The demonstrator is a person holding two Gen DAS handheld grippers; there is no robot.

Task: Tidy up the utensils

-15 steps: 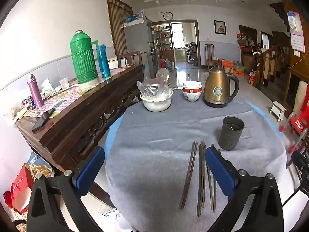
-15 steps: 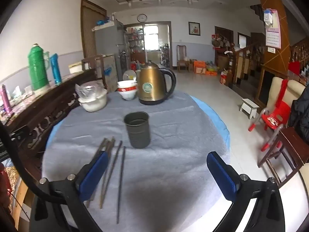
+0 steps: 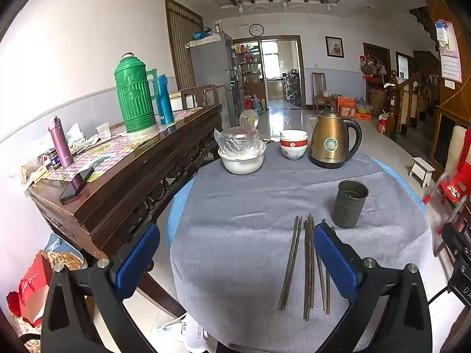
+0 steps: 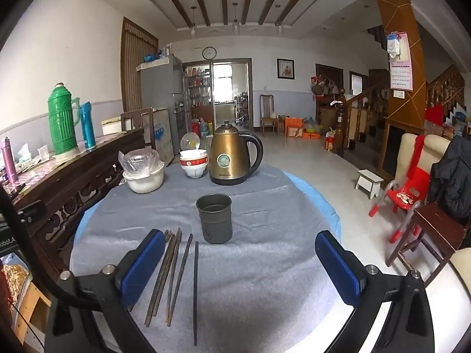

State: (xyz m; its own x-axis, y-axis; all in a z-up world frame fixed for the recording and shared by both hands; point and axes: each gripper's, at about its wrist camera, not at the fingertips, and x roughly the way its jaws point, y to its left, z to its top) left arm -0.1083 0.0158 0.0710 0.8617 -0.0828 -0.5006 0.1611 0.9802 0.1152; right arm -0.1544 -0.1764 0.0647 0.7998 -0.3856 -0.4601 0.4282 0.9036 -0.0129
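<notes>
Several dark chopsticks (image 3: 306, 264) lie side by side on the grey cloth of the round table (image 3: 241, 235). They also show in the right wrist view (image 4: 173, 276). A dark metal holder cup (image 3: 349, 203) stands upright and empty just beyond them, also in the right wrist view (image 4: 215, 218). My left gripper (image 3: 235, 256) is open and empty above the table's near edge, left of the chopsticks. My right gripper (image 4: 240, 264) is open and empty, with the chopsticks by its left finger (image 4: 141, 264).
A white bowl with a plastic-wrapped pot (image 3: 242, 153), stacked bowls (image 3: 293, 144) and a gold kettle (image 3: 334, 139) stand at the table's far side. A wooden sideboard (image 3: 117, 170) with thermoses (image 3: 134, 94) is at the left. Chairs (image 4: 412, 194) stand at the right.
The right gripper has drawn back and lower, so the table looks a little further. The left gripper has barely moved. Both stay open.
</notes>
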